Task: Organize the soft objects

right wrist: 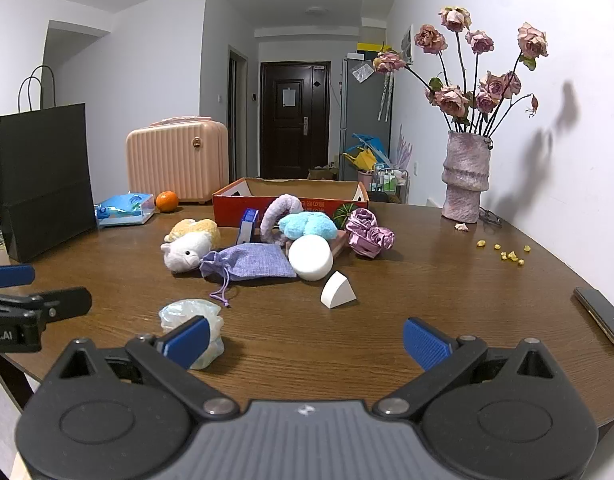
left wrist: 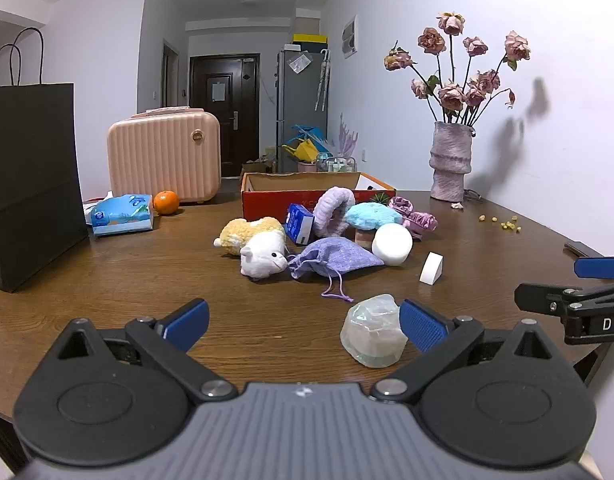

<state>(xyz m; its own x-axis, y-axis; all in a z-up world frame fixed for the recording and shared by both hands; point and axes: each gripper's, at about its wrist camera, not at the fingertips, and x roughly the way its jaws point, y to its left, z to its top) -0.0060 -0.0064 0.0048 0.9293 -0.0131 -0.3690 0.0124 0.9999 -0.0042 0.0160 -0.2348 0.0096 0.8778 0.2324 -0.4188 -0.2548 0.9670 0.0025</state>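
left claw point(left wrist: 303, 322): spread wide, gripping nothing, low over the wooden surface point(left wrist: 107, 280).
right claw point(right wrist: 305, 340): spread wide too, nothing between its pads.
clear crinkly bundle point(left wrist: 374, 330): nearest soft thing, just beside the left claw's right pad, at 1 o'clock in the left wrist view.
white wedge sponge point(right wrist: 337, 290): 12 o'clock of the right claw, apart from the pile.
lilac drawstring pouch point(left wrist: 333, 260): front of the pile, cord trailing toward the claws.
white plush point(left wrist: 263, 258): touching the pouch at its 9 o'clock.
white round puff point(left wrist: 391, 244): at the pouch's 3 o'clock.
red cardboard box point(left wrist: 267, 196): open, behind the pile at 12 o'clock.
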